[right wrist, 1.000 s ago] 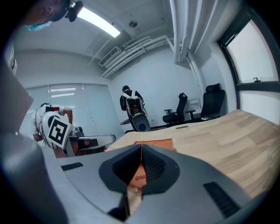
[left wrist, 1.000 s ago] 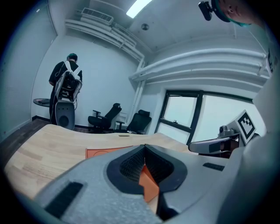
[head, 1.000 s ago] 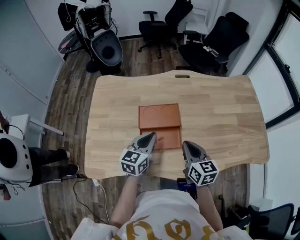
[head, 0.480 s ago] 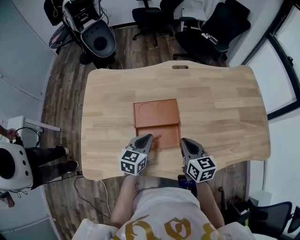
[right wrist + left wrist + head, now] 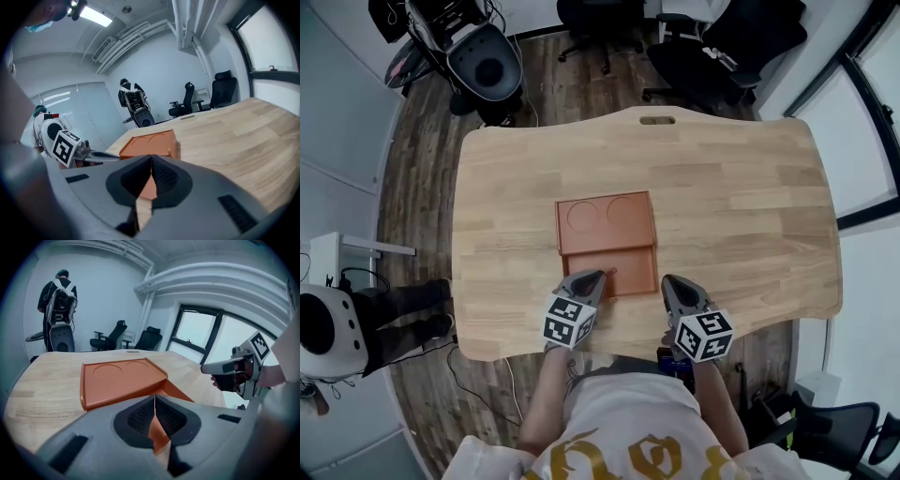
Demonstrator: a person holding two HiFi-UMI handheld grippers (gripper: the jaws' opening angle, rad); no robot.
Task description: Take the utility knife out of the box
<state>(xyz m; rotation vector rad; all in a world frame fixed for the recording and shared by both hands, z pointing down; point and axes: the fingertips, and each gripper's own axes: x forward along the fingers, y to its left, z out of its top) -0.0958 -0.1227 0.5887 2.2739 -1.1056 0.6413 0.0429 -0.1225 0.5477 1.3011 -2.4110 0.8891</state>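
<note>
An orange-brown box lies flat in the middle of the wooden table, its lid embossed with two circles and a lower flap on its near side. No utility knife shows in any view. My left gripper is shut and empty, its tip over the box's near left edge; in the left gripper view the left gripper points at the flap. My right gripper hangs just right of the box's near corner, shut with nothing in it. In the right gripper view the right gripper faces the box.
The table's near edge runs under both grippers. Black office chairs and a grey wheeled machine stand beyond the far edge. A white device sits on the floor to the left. A window lies to the right.
Both grippers have sunk toward the table near the box's front edge, staying shut. The head view has shifted, so the table sits slightly lower and more to the left.
</note>
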